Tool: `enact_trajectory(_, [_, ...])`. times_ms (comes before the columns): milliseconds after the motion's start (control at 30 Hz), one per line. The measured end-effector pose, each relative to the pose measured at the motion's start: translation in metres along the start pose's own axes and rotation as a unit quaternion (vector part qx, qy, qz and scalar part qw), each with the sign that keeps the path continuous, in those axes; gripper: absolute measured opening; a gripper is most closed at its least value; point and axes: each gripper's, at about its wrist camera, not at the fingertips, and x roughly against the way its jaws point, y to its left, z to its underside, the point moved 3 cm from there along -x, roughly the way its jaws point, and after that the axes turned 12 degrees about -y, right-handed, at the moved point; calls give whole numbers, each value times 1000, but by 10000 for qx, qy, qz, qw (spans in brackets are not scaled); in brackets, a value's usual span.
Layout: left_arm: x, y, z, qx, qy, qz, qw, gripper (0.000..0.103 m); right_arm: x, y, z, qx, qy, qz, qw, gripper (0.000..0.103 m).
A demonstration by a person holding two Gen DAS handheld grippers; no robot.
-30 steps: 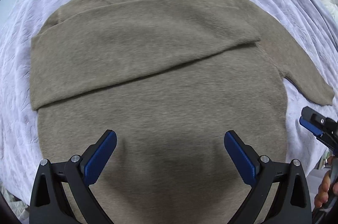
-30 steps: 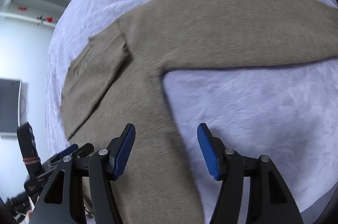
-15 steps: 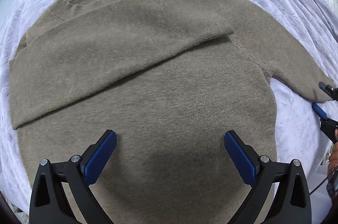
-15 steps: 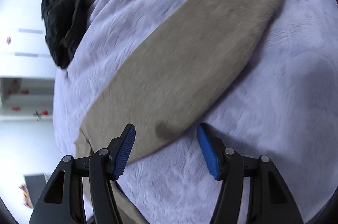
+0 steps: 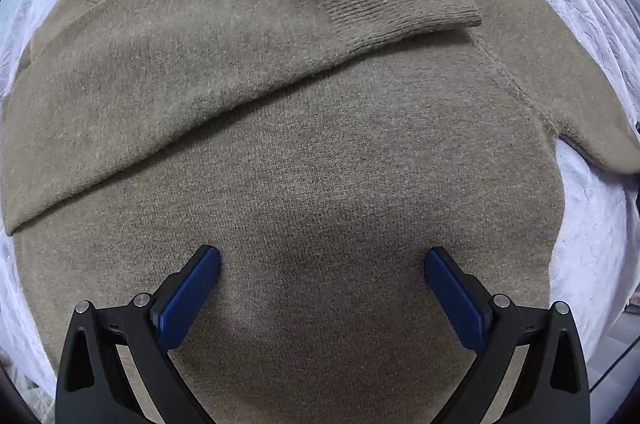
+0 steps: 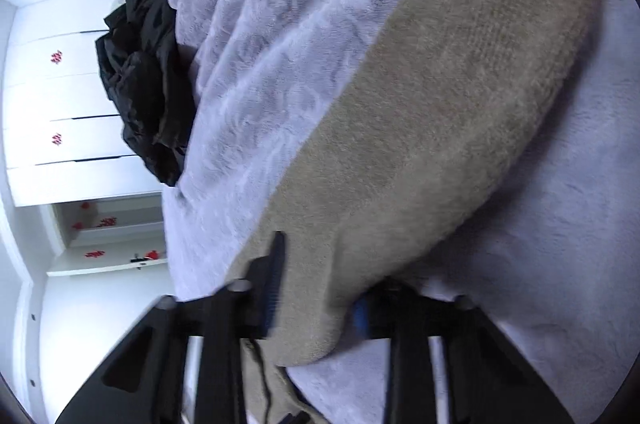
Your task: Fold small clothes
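Left wrist view: we see the fuzzy taupe knit sweater [image 5: 320, 151] flat on the lavender plush bed cover [image 5: 592, 264], one sleeve [image 5: 248, 63] folded across its chest; our left claw [image 5: 322, 288] gapes wide above the body.
Right wrist view: our right claw [image 6: 316, 304] has just been closing and pinches the other sleeve [image 6: 440, 127]; black crumpled garment [image 6: 148, 83] beyond.

1. We see a taupe-brown knit sweater [image 5: 320, 143] with ribbed cuffs.
2. We see a pale lilac blanket [image 6: 260, 43] with an embossed pattern.
3. We see blue pads [image 5: 188, 298] on black fingers.
4. We see crumpled black clothing [image 6: 144, 75].
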Motion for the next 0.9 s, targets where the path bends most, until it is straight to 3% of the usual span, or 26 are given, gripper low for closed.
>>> enact_trajectory(200, [34, 8, -9, 87, -638, 211, 9977, 102, -8, 46, 6, 192, 213, -773, 9966, 9])
enact_trajectory(300, [45, 17, -13, 144, -884, 217, 9957, 102, -19, 90, 23, 835, 453, -1009, 9904, 9])
enact_trajectory(400, [57, 36, -19, 246, -1111, 182, 9933, 102, -35, 144, 56, 1729, 777, -1222, 9742, 9])
enact_trajectory(500, [72, 65, -19, 408, -1350, 92, 9900, 102, -55, 198, 111, 2747, 1214, -1438, 9429, 9])
enact_trajectory(633, [88, 129, -10, 740, -1511, -126, 9857, 102, -86, 249, 212, 3951, 1939, -1649, 8827, 9])
enact_trajectory(733, [87, 171, -5, 1039, -1519, -317, 9824, 102, -106, 255, 293, 4587, 2523, -1635, 8362, 9])
enact_trajectory(833, [81, 213, 11, 1201, -1400, -484, 9816, 102, -133, 231, 365, 5251, 3071, -1146, 7854, 10])
enact_trajectory(900, [71, 227, 16, 1254, -1303, -573, 9818, 102, -155, 199, 399, 5682, 3312, -366, 7524, 12])
